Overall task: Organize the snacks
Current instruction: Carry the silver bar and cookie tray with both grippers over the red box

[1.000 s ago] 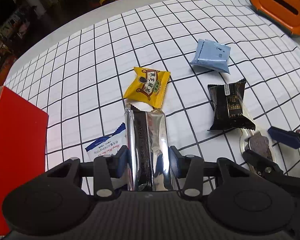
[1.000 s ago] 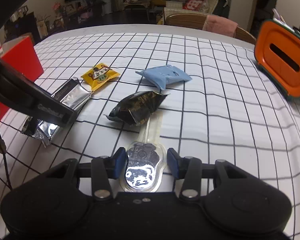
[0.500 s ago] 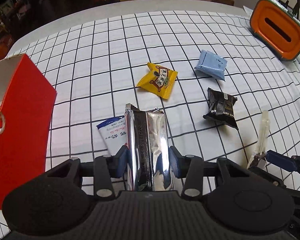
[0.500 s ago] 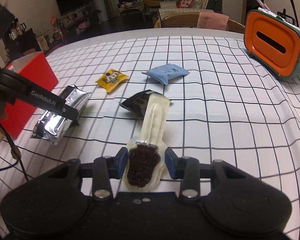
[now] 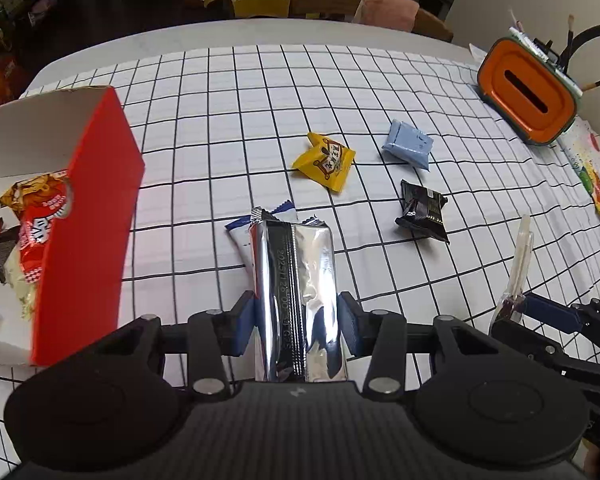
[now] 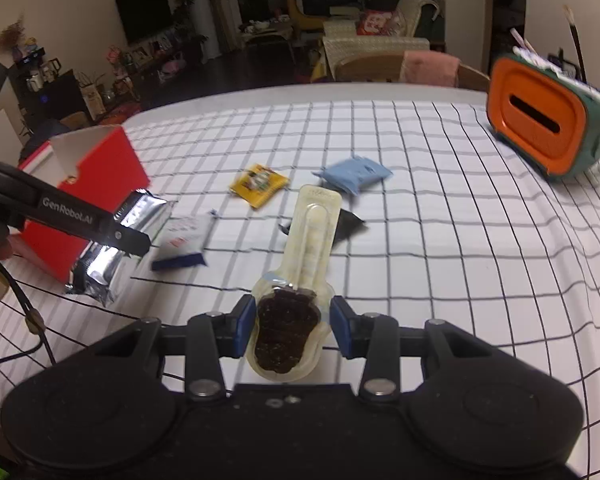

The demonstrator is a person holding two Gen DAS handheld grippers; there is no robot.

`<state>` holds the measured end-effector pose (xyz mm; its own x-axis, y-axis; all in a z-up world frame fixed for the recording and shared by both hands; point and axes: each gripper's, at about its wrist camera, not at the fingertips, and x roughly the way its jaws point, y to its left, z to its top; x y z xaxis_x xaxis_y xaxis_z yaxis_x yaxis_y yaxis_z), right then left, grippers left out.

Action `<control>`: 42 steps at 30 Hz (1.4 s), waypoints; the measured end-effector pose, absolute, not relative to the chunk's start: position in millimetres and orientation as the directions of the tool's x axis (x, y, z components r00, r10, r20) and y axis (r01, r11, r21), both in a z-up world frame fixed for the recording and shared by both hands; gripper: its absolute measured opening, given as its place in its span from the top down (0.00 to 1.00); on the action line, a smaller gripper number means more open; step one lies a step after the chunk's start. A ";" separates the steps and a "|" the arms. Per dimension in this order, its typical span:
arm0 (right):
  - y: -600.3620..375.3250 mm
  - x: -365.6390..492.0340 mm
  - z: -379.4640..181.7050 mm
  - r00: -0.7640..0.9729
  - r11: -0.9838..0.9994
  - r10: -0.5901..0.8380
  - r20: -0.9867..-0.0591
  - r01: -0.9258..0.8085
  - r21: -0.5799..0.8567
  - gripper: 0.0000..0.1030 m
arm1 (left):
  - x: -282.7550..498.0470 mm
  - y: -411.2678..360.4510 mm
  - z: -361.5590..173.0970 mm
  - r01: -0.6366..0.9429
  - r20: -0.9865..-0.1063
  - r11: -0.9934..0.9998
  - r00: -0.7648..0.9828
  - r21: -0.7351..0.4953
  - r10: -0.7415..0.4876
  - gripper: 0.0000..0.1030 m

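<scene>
Now silver packet (image 5: 296,292) pinched in left claw (image 5: 296,320), red box (image 5: 88,208) beside.

A home: dining table (image 6: 420,240), television (image 6: 142,14), armchair (image 6: 376,46).

1. Snack packets loose on my desk (image 5: 440,92): four, namely one yellow packet (image 5: 325,161), one pale blue packet (image 5: 408,150), one black packet (image 5: 423,210), one blue-and-white sachet (image 6: 184,240).
2. Snacks in my fingers: two, namely one silver packet (image 5: 296,296), one clear-wrapped chocolate stick (image 6: 296,292).
3. Red boxes (image 5: 88,216): one.
4. Orange tissue holders (image 5: 528,100): one.
</scene>
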<state>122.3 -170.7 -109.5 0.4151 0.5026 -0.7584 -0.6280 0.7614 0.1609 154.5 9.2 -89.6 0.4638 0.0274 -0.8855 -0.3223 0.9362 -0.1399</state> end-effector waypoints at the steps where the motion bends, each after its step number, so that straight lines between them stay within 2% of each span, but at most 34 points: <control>1: -167.2 119.2 -104.8 0.415 0.757 0.508 -0.755 -0.633 0.162 0.61 | 150.2 12.0 -86.2 -0.322 -0.882 0.935 0.471 -0.146 0.024 0.58; 20: -44.8 70.1 -38.0 0.391 0.650 0.613 -0.687 -0.744 0.155 0.61 | 80.0 105.9 -25.7 -0.339 -0.807 0.927 0.585 -0.158 0.076 0.58; 28: 15.8 56.1 -31.5 0.384 0.609 0.631 -0.674 -0.784 0.123 0.61 | 58.7 161.9 -21.0 -0.372 -0.800 0.917 0.589 -0.143 0.114 0.58; 42: 107.6 50.5 -45.1 0.356 0.572 0.609 -0.709 -0.816 0.081 0.61 | 40.3 252.4 -32.9 -0.427 -0.805 0.901 0.561 -0.084 0.191 0.57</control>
<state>50.5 107.6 -45.1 0.3559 0.6085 -0.7092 -0.8161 0.5721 0.0813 40.3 252.4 -32.9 0.5611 0.1907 -0.8055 -0.4266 0.9005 -0.0839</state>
